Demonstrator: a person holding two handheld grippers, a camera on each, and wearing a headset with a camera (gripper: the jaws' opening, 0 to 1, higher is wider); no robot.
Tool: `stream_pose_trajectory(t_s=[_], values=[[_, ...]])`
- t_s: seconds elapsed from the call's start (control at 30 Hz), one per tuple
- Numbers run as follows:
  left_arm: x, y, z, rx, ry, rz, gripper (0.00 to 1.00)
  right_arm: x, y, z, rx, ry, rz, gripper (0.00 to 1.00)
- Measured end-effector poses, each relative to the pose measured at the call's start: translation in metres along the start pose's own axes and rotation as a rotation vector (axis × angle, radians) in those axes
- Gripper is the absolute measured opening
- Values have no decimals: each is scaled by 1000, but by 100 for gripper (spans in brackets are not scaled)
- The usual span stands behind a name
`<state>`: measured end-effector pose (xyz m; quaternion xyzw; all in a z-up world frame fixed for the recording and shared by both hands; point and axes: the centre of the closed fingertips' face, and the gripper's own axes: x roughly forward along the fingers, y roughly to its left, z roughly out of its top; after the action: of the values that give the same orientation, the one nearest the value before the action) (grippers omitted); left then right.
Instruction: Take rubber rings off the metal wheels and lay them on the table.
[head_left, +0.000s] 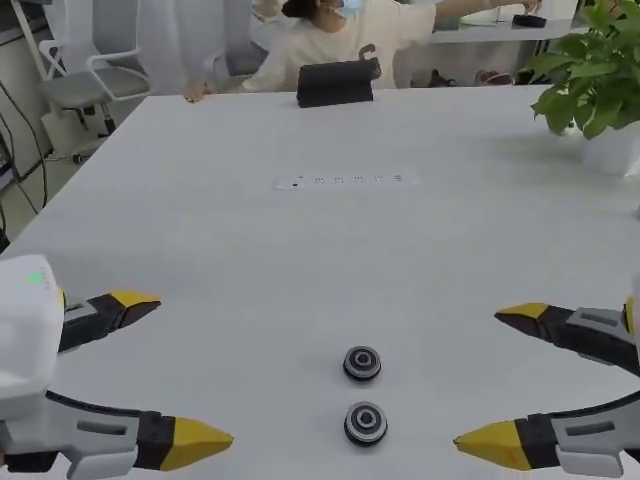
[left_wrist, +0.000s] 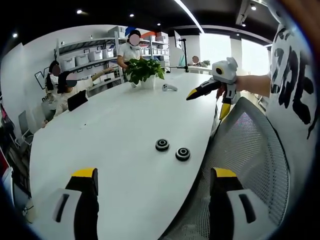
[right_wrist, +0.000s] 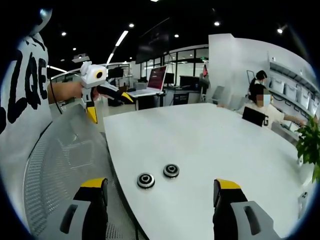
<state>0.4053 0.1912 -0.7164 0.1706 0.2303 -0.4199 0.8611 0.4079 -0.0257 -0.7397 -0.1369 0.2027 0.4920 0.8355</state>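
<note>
Rubber rings (head_left: 348, 364) read as dark bands round both wheels, so nothing is off yet.

Head view: far wheel (head_left: 362, 363) and near wheel (head_left: 366, 423) lie flat on the table (head_left: 300, 250), close to the person's edge, one behind the other, near but not touching. Left gripper (head_left: 172, 370) and right gripper (head_left: 500, 378) flank them, well apart from both wheels, tips pointing inward. Likely a ready pose, one gripper to pin a wheel and one to peel. Both sets of jaws stand wide apart, holding nothing.

Left gripper view: own jaws spread wide, empty, over the table edge and a mesh chair back (left_wrist: 250, 150). Far wheel (left_wrist: 162, 145) and near wheel (left_wrist: 183, 154) sit ahead. Right gripper (left_wrist: 207, 104) hangs beyond, jaws parted.

Right gripper view: own jaws wide, empty, touching nothing. Near wheel (right_wrist: 146, 180) and far wheel (right_wrist: 171, 170) lie between them, further out. Left gripper (right_wrist: 112, 107) is opposite, jaws parted.
</note>
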Motion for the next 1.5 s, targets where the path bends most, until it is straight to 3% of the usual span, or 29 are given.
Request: stream_pose_trajectory(t_s=[0.4, 0.83, 1.23, 1.5], values=[[8, 3, 7, 32, -4, -23, 89, 9, 0, 5, -8, -8, 20, 85], [33, 9, 15, 55, -12, -73, 87, 29, -6, 1, -7, -9, 45, 83], [61, 1, 15, 103, 1, -140, 81, 43, -6, -11, -15, -6, 80, 81], [76, -4, 11, 104, 20, -173, 81, 49, -7, -23, 0, 2, 96, 78]])
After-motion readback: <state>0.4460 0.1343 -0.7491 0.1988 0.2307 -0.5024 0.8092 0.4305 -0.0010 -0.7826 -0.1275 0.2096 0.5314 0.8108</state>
